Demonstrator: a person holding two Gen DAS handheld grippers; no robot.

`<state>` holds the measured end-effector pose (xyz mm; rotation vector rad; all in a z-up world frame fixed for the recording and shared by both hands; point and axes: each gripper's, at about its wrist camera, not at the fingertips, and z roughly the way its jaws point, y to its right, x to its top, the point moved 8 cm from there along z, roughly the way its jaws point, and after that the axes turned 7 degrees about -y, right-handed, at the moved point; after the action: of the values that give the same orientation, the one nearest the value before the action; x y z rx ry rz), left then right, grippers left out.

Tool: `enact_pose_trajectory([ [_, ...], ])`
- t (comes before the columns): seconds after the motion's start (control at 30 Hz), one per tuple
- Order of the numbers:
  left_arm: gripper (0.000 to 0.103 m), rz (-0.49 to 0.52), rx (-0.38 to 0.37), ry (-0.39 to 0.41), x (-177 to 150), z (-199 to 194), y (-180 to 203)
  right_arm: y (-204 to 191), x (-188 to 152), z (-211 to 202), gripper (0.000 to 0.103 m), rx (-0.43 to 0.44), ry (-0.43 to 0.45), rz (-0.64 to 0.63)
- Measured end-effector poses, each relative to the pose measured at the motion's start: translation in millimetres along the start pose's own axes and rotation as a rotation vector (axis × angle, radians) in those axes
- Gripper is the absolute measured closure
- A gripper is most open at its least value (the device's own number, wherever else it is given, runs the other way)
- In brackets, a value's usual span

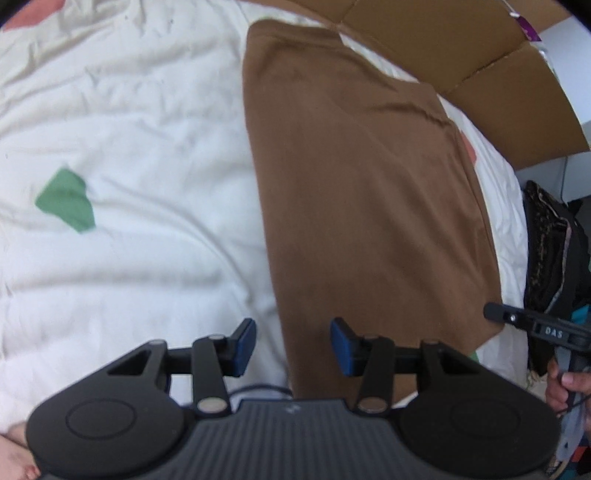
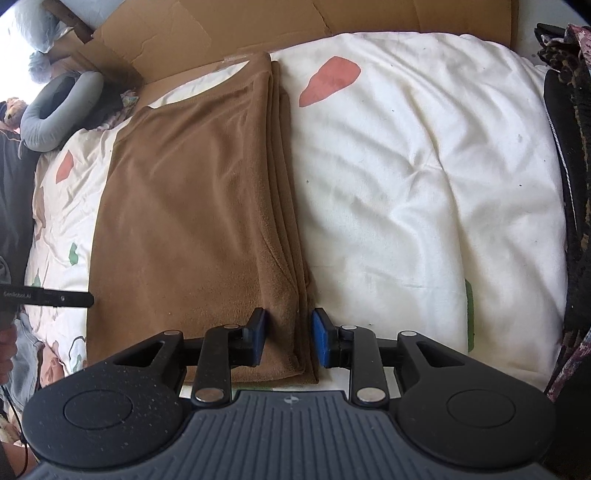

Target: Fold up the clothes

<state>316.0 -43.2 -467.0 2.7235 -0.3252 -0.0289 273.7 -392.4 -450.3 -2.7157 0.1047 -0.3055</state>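
Both claws gape empty: we pinch every layer of the cloth (image 2: 192, 206) at its near corners, right claw (image 2: 288, 338) and left claw (image 1: 291, 347) together

One brown garment (image 2: 192, 221), folded into several layers. One white duvet (image 2: 406, 184). Two grippers, left (image 1: 293, 347) and right (image 2: 288, 338), each with two blue pads. One cardboard sheet (image 2: 221, 33). One grey neck pillow (image 2: 61, 107).
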Motion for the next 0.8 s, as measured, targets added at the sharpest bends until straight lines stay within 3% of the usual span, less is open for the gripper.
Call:
enact_pose_trajectory([
  [0.07, 0.065, 0.002, -0.007, -0.013, -3.9, 3.6, 1.2, -0.2, 0.1, 0.5, 0.071, 0.001, 0.001, 0.001],
  [0.2, 0.080, 0.006, -0.040, -0.030, -11.9, 6.4, 3.6, -2.2, 0.5, -0.2, 0.082, -0.003, 0.004, -0.010],
  [0.67, 0.073, -0.023, -0.101, -0.095, -28.8, 21.4, 2.5, 1.4, 2.9, 7.0, 0.070, 0.008, -0.015, 0.019],
  [0.8, 0.073, -0.089, -0.156, -0.101, -30.0, 23.4, -1.4, 2.1, 1.4, 9.6, 0.070, 0.017, -0.022, 0.030],
])
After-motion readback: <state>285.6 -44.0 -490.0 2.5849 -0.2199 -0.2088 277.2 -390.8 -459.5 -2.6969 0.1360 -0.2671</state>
